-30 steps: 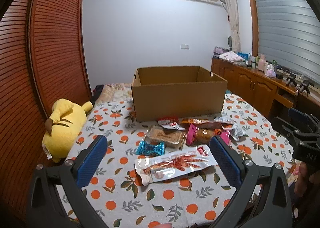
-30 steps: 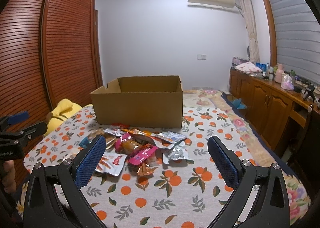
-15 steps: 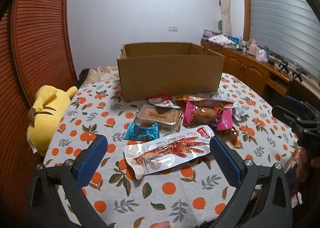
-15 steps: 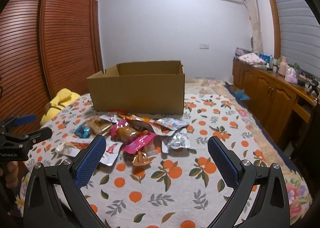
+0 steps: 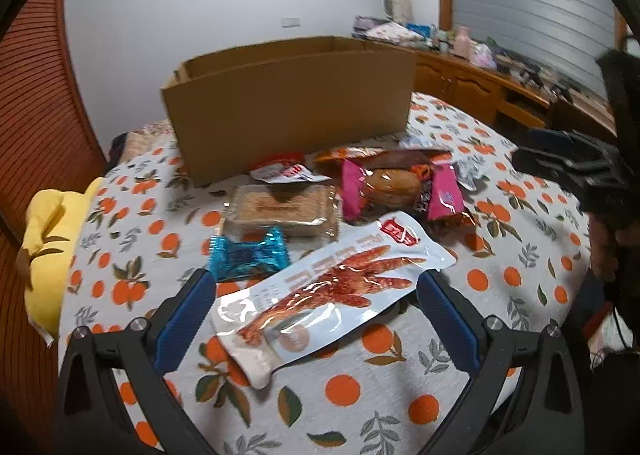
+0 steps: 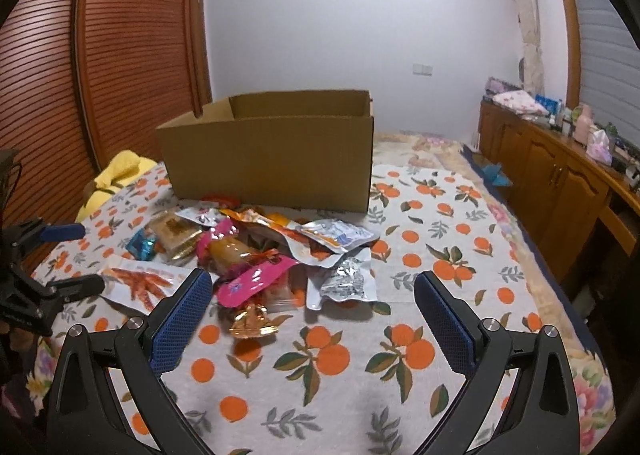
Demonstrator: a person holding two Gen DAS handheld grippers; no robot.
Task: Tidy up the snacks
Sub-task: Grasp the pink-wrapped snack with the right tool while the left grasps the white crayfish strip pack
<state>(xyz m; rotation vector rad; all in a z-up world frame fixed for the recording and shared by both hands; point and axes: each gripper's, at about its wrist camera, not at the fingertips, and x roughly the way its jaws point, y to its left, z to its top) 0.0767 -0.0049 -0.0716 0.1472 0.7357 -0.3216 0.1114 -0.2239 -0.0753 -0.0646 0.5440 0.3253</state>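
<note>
A pile of snack packets lies on the orange-print cloth in front of an open cardboard box (image 5: 288,103) (image 6: 268,163). My left gripper (image 5: 316,319) is open, its blue pads on either side of a long white packet with a red chicken-foot picture (image 5: 332,287) (image 6: 138,283). Behind that packet sit a blue wrapper (image 5: 248,253), a clear tray of brown biscuits (image 5: 280,209) and a pink-ended bun pack (image 5: 400,187). My right gripper (image 6: 312,315) is open just short of a pink packet (image 6: 252,279), a gold wrapper (image 6: 252,319) and a silver pouch (image 6: 348,279).
A yellow plush toy (image 5: 44,223) (image 6: 116,175) lies at the bed's left edge by the slatted wooden doors (image 6: 100,55). Wooden cabinets (image 6: 560,175) with clutter on top run along the right wall. In the left wrist view the right gripper's black body (image 5: 580,167) shows at right.
My left gripper has dropped and moved forward, so its pads now flank the chicken-foot packet. My right gripper has also come down and closer to the pile. Both stayed open.
</note>
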